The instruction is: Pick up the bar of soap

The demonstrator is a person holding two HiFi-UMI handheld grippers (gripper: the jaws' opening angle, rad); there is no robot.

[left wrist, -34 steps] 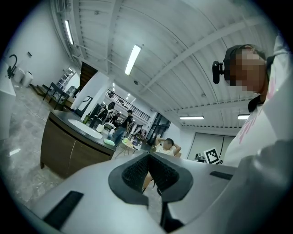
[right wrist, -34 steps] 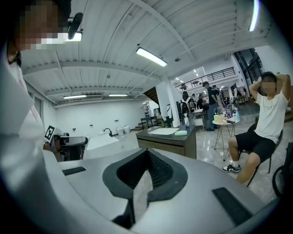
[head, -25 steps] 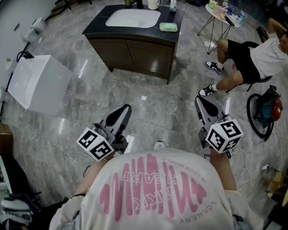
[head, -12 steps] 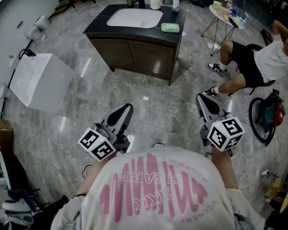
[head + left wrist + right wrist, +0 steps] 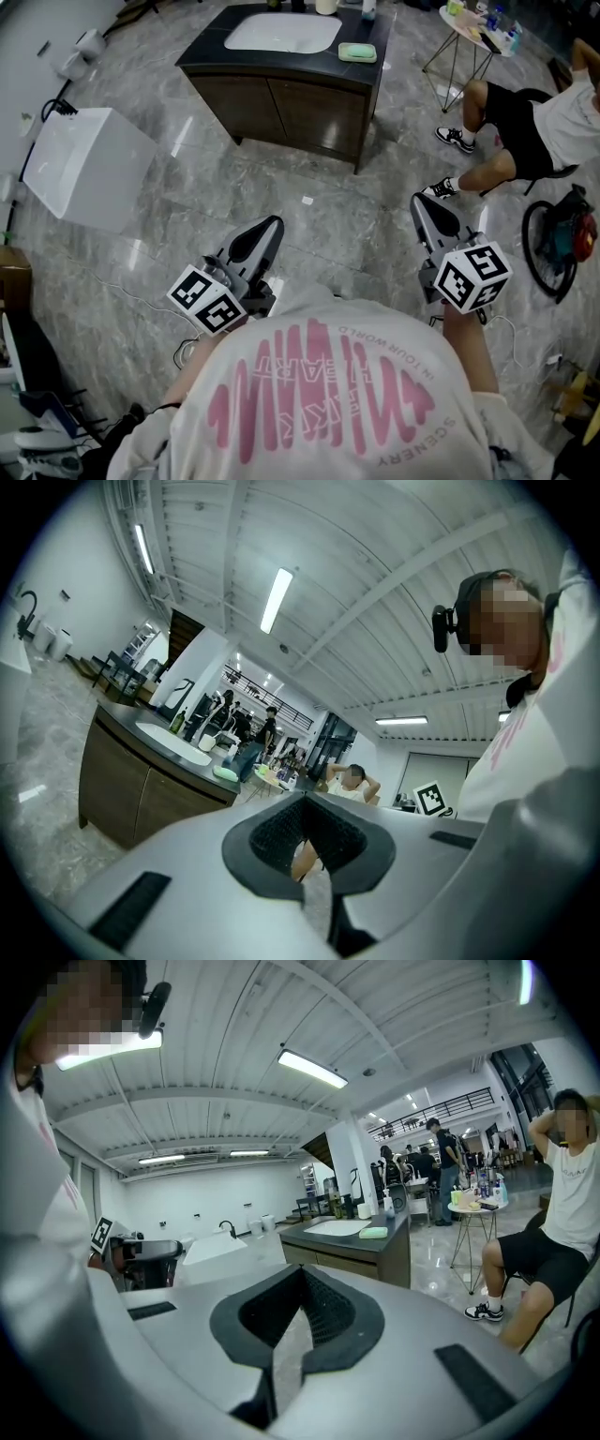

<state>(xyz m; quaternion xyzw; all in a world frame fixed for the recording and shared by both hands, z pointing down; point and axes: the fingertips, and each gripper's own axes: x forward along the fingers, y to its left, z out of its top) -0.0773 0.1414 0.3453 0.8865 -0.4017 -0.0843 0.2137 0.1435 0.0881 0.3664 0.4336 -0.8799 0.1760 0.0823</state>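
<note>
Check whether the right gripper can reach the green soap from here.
Probably not yet. The soap lies at the right end of the vanity counter, well across the floor from the right gripper, whose jaws are shut. Nothing blocks the way; step closer first.

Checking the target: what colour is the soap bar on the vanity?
Pale green soap bar; clearest in head view.

You held your left gripper [image 5: 265, 228] and right gripper [image 5: 421, 204] low before your chest, well apart, both pointing toward the far side, jaws closed together on nothing
</note>
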